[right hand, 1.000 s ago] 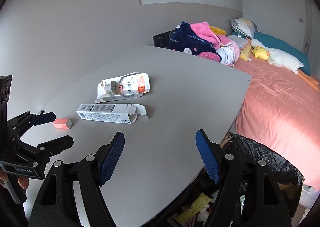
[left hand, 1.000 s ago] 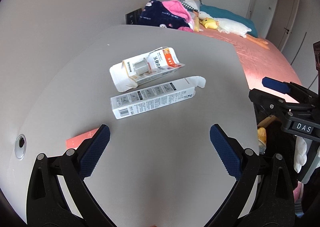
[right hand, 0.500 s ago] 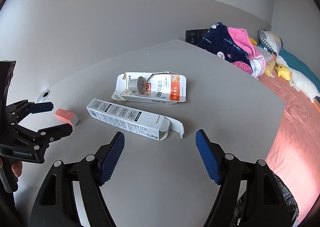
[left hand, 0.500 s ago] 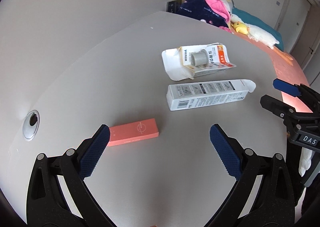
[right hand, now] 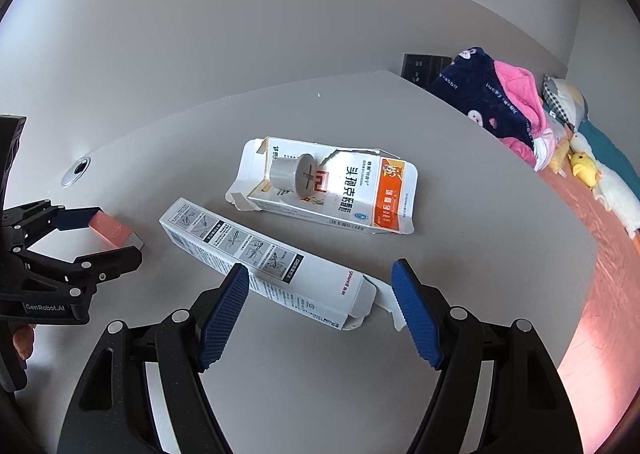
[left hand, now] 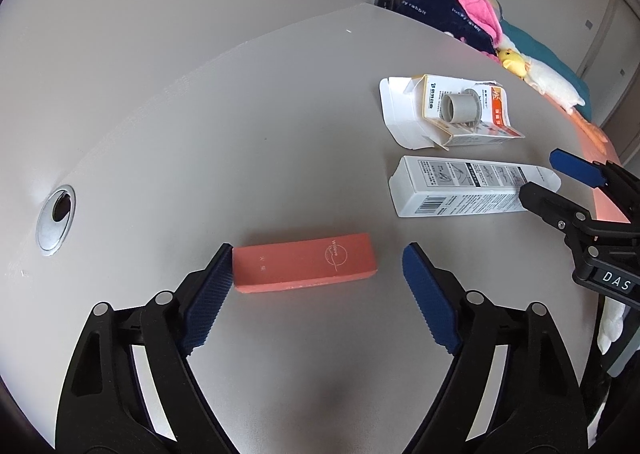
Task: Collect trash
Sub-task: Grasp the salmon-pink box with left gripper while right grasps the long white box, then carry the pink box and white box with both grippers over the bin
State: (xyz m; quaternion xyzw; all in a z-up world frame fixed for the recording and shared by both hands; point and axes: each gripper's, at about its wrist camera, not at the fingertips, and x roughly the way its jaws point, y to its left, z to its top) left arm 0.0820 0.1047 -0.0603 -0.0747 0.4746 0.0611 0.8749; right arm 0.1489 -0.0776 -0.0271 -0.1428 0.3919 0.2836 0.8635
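Left gripper [left hand: 316, 286]: fingers spread and just closing around the pink box [left hand: 304, 268] at lower centre; only its left end is met. Centre, then pinch. Right gripper [right hand: 320, 314]: fingers spread astride the long white carton [right hand: 264, 262]; lower squarely first.

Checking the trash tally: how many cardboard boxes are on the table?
3: pink box between the left gripper's pads, long white box by the right gripper, torn orange-and-white box farther back. None seems hidden.

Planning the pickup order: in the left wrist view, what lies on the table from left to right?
Cable hole → pink box → long white box, with the torn carton behind it.
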